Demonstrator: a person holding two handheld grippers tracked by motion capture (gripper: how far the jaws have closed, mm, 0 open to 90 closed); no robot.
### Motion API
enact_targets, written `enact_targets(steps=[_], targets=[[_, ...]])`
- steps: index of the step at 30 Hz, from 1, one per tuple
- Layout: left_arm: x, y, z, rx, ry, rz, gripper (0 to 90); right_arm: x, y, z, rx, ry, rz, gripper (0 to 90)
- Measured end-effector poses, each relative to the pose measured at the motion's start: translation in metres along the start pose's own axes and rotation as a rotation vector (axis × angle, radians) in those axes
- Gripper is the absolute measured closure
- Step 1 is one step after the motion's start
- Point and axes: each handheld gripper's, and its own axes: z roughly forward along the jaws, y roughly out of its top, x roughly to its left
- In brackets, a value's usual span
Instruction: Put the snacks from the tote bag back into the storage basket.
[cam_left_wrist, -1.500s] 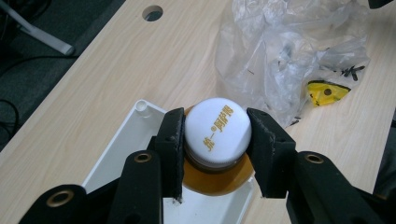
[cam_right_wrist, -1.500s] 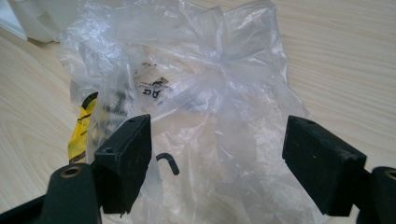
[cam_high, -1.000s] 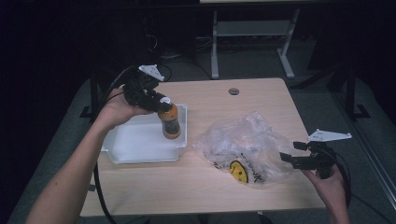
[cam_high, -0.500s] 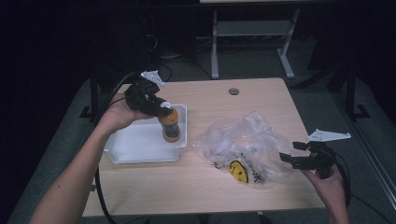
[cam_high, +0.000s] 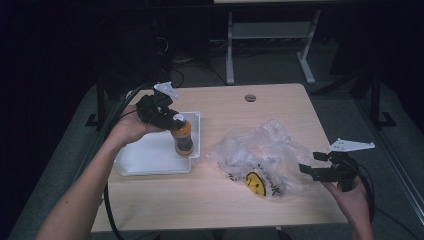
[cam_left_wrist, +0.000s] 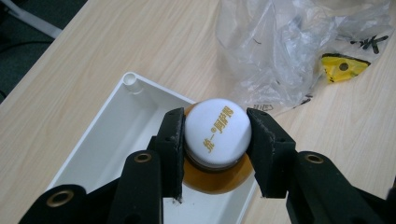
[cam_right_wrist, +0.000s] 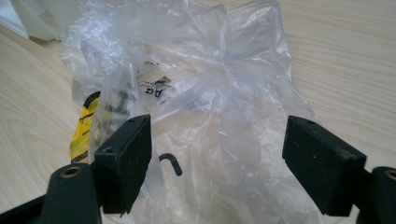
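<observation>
There is one table (cam_high: 220, 197). It is made of wood.

There is one white tray (cam_high: 150, 160) on the table.

There is one bottle (cam_high: 182, 140). It is orange and has one white cap (cam_left_wrist: 217, 132) on top.

There is one clear plastic bag (cam_high: 265, 155). It has one yellow smiley face (cam_high: 255, 182) on it.

There are two grippers. One is the left gripper (cam_high: 172, 120) and one is the right gripper (cam_high: 306, 170). Each gripper has two black jaws, so that makes four jaws.

There are two hands, one left hand (cam_high: 127, 130) and one right hand (cam_high: 352, 197).

There is one round grey spot (cam_high: 250, 97) near the far edge of the table.
</observation>
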Motion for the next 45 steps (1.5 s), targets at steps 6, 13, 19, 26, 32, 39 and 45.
enact_targets(steps=[6,13,19,26,32,39,45], targets=[[0.000,-0.006,0.008,0.008,-0.003,-0.001,59.1,0.000,0.000,0.000,0.005,0.000,0.002,23.3],[-0.001,-0.009,0.013,0.018,-0.005,0.000,59.2,0.000,0.000,0.000,0.004,-0.001,0.000,23.3],[-0.001,-0.013,0.019,0.023,-0.008,-0.001,59.1,0.001,0.000,0.000,0.005,0.000,-0.002,23.3],[-0.002,-0.014,0.025,0.036,-0.012,0.005,59.2,0.001,0.000,0.001,0.004,0.000,-0.008,23.3],[-0.002,-0.017,0.031,0.043,-0.022,0.003,59.2,0.000,0.000,0.001,0.004,0.001,-0.008,23.3],[-0.003,-0.019,0.034,0.052,-0.027,0.005,59.1,0.001,0.000,0.001,0.003,0.001,-0.010,23.3],[-0.003,-0.020,0.036,0.055,-0.034,0.013,59.1,0.001,0.000,0.001,0.005,0.001,-0.011,23.3]])
